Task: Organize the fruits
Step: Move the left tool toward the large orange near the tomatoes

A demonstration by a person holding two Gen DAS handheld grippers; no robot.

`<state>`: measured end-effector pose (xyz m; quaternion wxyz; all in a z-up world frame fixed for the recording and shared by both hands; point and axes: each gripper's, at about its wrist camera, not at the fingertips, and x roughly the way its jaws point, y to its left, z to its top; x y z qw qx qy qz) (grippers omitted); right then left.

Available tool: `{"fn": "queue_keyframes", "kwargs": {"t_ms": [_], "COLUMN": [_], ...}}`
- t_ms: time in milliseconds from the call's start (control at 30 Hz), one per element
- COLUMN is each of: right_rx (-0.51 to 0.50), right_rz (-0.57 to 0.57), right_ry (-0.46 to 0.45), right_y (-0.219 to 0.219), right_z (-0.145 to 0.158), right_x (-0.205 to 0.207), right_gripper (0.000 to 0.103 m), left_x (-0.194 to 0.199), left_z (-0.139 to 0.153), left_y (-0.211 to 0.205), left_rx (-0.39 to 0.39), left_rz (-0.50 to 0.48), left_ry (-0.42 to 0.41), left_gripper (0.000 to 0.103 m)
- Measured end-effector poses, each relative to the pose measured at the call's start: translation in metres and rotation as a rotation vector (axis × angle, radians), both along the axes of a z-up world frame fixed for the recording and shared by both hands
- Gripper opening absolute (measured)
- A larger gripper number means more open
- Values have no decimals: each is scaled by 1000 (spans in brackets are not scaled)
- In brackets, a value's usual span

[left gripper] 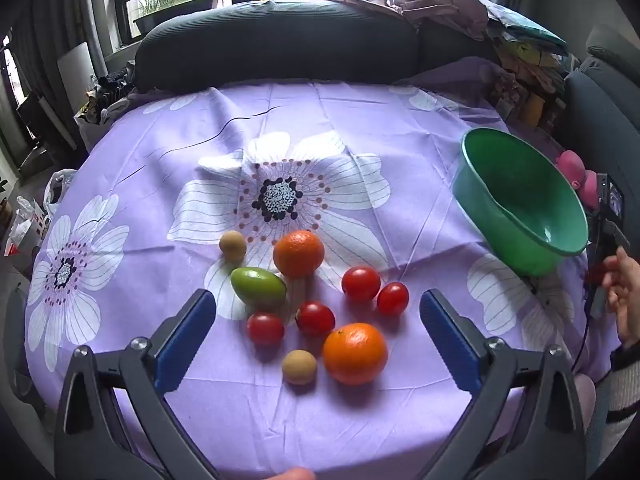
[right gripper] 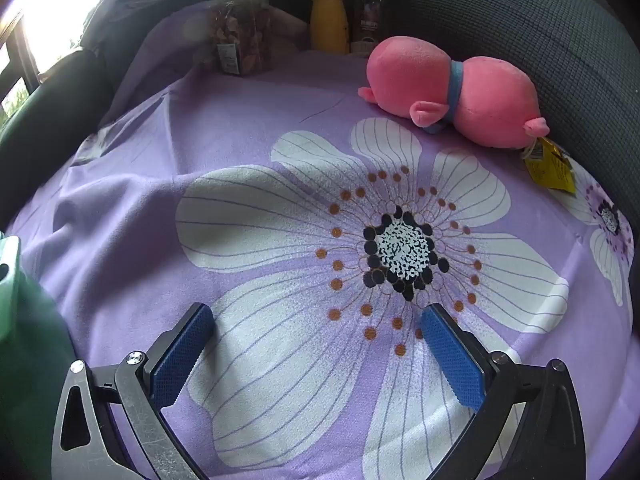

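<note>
In the left wrist view, fruits lie in a cluster on the purple flowered cloth (left gripper: 360,120): two oranges (left gripper: 298,253) (left gripper: 355,353), several red tomatoes (left gripper: 361,283), a green mango (left gripper: 258,285) and two small tan fruits (left gripper: 232,245) (left gripper: 299,367). A green bowl (left gripper: 520,200) stands at the right, tilted. My left gripper (left gripper: 318,306) is open and empty above the near fruits. My right gripper (right gripper: 318,316) is open and empty over a bare flower print on the cloth (right gripper: 280,220). The bowl's edge (right gripper: 12,264) shows at its left.
A pink plush toy (right gripper: 452,92) lies at the cloth's far right by a dark cushion (right gripper: 540,20). A yellow bottle (right gripper: 328,28), a dark jar (right gripper: 370,12) and a packet (right gripper: 240,40) stand behind. A sofa back (left gripper: 276,44) lines the far edge.
</note>
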<state>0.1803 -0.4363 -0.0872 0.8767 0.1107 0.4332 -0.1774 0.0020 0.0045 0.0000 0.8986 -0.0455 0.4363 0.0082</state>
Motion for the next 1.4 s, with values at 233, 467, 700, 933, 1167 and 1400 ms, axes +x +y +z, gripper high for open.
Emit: {"fn": "queue_keyframes", "kwargs": {"t_ms": [233,467,700,933,1167,1400], "right_rx": [-1,10,-61,-75,-28,-55], "right_rz": [-1,5,-32,445,929,975], "right_ry": [-1,5,-173,-339,-247,-139], "right_y": [0,-8,6,124,259,307], "right_z": [0,-5,38,105,93,64], "right_x": [0,-5,-80,-136,-164,-158], "right_gripper": [103,103,103,103,103,102], "left_x": [14,15,7,-4,-15,-24], "left_z": [8,10,14,15,13,10], "left_y": [-20,-29,-32,-30,-19,1], "left_rx": [-1,-38,-21,-9,-40,-26], "left_rz": [-24,-25,-30,-11,1,51], "left_ry": [-8,-20,-40,-53,-26,-15], "left_gripper": [102,102,102,102,101,102]}}
